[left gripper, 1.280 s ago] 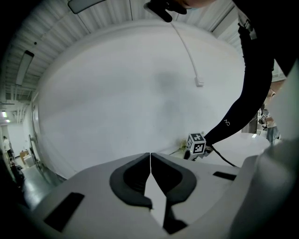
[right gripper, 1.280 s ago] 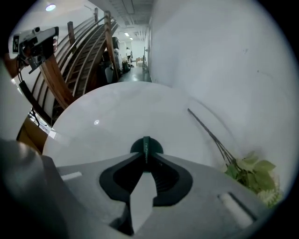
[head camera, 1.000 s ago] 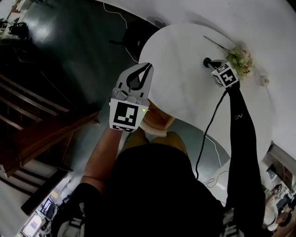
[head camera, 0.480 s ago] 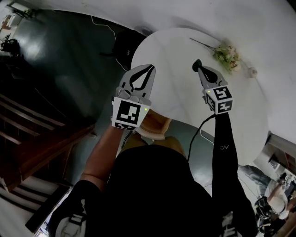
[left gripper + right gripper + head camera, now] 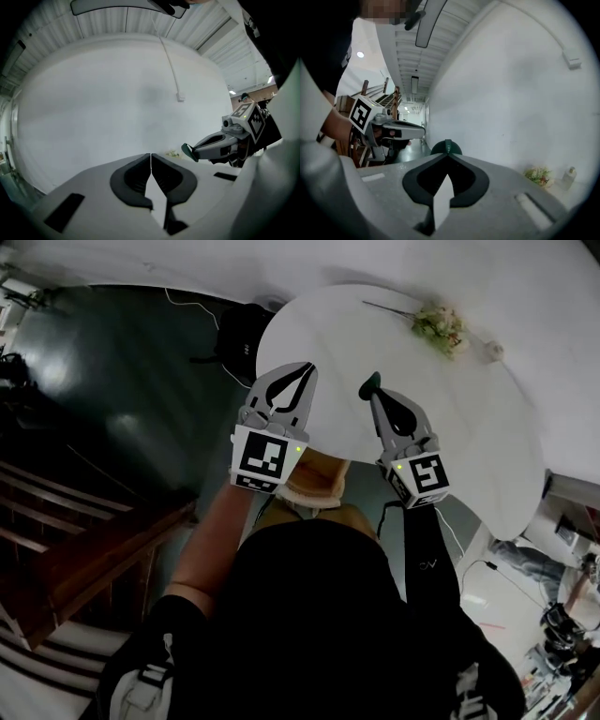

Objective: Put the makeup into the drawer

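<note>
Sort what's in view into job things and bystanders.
Job: thin dark green round makeup piece, pinched in the shut right gripper; empty, shut left gripper.
Lying about: sprig of pale flowers, small white bottle, round white table, black bag-like object on the floor.

No words or numbers can be read.
Only coded black-and-white squares show in the head view: one square marker [image 5: 265,457] on the left gripper [image 5: 305,367] at 9 o'clock, another [image 5: 424,474] on the right gripper [image 5: 372,382] at 3 o'clock. The pale sleeve mark [image 5: 427,564] is too small to read.
</note>
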A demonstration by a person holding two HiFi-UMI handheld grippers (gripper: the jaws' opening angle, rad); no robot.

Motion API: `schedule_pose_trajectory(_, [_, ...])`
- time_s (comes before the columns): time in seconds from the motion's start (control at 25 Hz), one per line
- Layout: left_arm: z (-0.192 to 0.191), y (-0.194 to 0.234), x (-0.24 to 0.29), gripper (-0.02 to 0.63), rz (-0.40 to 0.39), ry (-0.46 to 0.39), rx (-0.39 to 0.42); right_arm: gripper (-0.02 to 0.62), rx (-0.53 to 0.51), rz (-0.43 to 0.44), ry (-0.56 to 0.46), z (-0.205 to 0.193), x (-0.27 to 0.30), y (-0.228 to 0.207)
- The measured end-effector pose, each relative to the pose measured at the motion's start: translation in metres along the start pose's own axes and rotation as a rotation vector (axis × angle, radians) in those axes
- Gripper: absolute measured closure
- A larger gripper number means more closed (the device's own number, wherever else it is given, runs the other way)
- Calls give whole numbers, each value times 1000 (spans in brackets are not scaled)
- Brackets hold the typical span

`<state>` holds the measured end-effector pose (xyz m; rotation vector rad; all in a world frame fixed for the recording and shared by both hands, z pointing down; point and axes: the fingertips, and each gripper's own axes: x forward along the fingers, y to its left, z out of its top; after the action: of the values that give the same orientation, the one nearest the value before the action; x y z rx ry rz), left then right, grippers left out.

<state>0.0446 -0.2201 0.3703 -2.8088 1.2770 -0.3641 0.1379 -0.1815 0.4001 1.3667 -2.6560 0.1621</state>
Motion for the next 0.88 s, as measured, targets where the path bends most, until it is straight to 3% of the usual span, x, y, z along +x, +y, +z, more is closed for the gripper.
schedule_pose_trajectory(0.12, [0,-8,-10,595,-23,-6,4,591,-16,20,-121,21,-12,29])
schedule_pose_trajectory(0.36, [0,-12,-29,595,-43,-11,12,591,-54,25,-89,18,-13,55])
schedule_pose_trajectory(0.56, [-2,-8,-47,595,-36,-16,30,591,-60,87,78,-35,-3,75])
schedule_pose_trajectory(0.72, [-12,-1,-61,595,-7,4,0,591,5,151,250,-85,10,108])
schedule_pose_trajectory(0.88, [-18,10,-77,595,32,17,-9,591,6,247,376,-131,22,142])
